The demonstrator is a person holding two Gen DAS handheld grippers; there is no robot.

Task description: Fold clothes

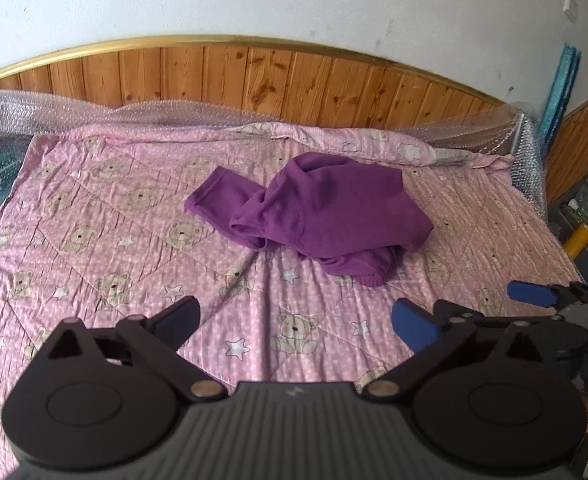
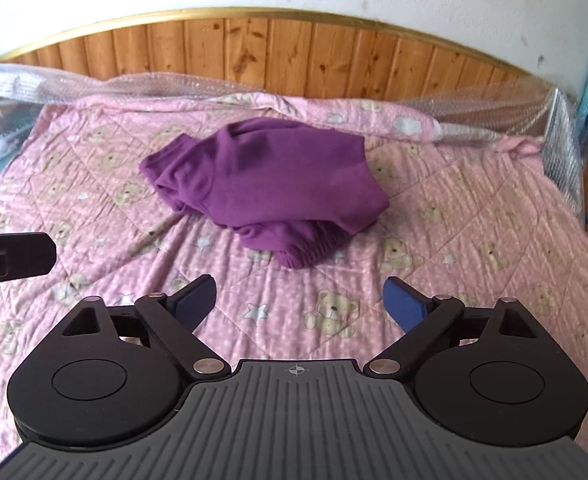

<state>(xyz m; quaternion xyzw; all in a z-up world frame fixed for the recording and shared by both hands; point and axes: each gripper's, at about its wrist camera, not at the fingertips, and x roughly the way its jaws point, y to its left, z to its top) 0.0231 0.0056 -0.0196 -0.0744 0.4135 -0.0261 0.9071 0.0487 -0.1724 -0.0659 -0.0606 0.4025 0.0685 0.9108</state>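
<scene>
The left gripper [image 1: 295, 322] has its fingers [image 1: 413, 326] spread wide and holding nothing, poised over the pink bear-print quilt [image 1: 94, 208]. The right gripper [image 2: 299, 304] stands the same way, fingers [image 2: 403, 304] released and empty, beside its partner. Both point down toward the purple garment [image 1: 317, 208], which lies crumpled in a heap near the middle of the bed, well apart from either gripper. One sleeve seems to trail off to its left, though the bunching makes that uncertain. The open stance likely readies each side to pinch an edge and spread it flat.
</scene>
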